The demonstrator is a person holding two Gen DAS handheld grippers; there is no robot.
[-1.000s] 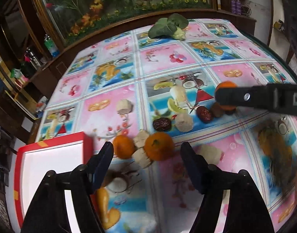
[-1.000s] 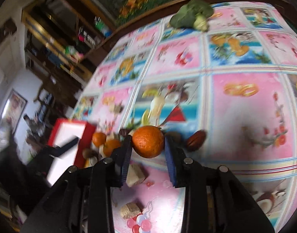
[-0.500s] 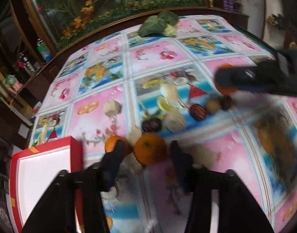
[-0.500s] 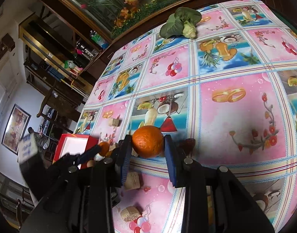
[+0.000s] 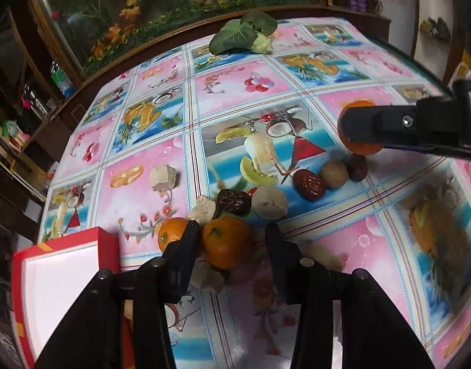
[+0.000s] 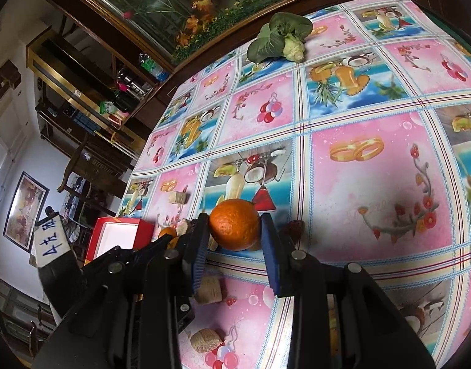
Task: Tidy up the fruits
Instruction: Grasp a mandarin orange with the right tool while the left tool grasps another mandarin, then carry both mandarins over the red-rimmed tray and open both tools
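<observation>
My right gripper [image 6: 234,230] is shut on an orange [image 6: 234,229] and holds it above the table; it shows in the left wrist view [image 5: 361,132] at the right. My left gripper [image 5: 232,240] is open around a second orange [image 5: 227,242] on the tablecloth, jaws close on both sides, the left jaw touching it. A third orange [image 5: 170,236] lies just left of the left jaw. A red box with a white inside [image 5: 60,286] stands at the lower left, also seen in the right wrist view [image 6: 118,236].
Red dates [image 5: 309,184], a dark date [image 5: 233,201], a round brown fruit [image 5: 334,173] and pale root chunks [image 5: 163,178] lie scattered mid-table. A leafy green vegetable [image 5: 244,35] lies at the far edge. Pale chunks [image 6: 207,290] lie under my right gripper.
My left gripper has moved forward around the second orange and its jaws have narrowed. My right gripper has lifted its orange higher and to the right.
</observation>
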